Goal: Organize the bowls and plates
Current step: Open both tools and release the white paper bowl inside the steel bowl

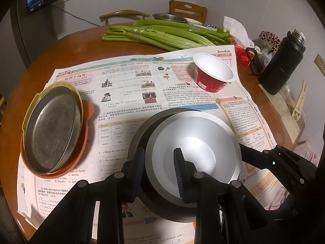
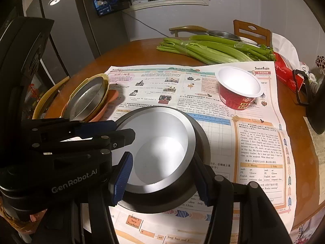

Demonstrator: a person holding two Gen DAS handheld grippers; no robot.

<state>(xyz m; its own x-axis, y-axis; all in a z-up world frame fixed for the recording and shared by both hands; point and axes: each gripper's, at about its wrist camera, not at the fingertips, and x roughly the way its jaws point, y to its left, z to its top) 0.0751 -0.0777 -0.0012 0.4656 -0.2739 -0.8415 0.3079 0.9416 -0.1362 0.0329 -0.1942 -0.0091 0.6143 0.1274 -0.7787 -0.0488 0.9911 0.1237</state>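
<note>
Silver-rimmed dark metal bowl [image 2: 162,154] near the counter's front edge is pinched by my left claw [image 1: 159,174] and right claw [image 2: 160,179]; uneven lifting could tip it.

Silver bowl [image 1: 195,152]: metal, matte pale inside, upright, nested in a dark grey bowl [image 1: 140,134] that stands on the newspaper at the near middle of the bench. Red cup-bowl [image 1: 211,75]: paper, white inside, empty, tilted, on the newspaper's far right part. Plate stack, left edge of the bench: round steel tray [image 1: 52,130] uppermost, tilted, on a yellow plate [image 1: 78,93], on an orange plate [image 1: 85,126].
</note>
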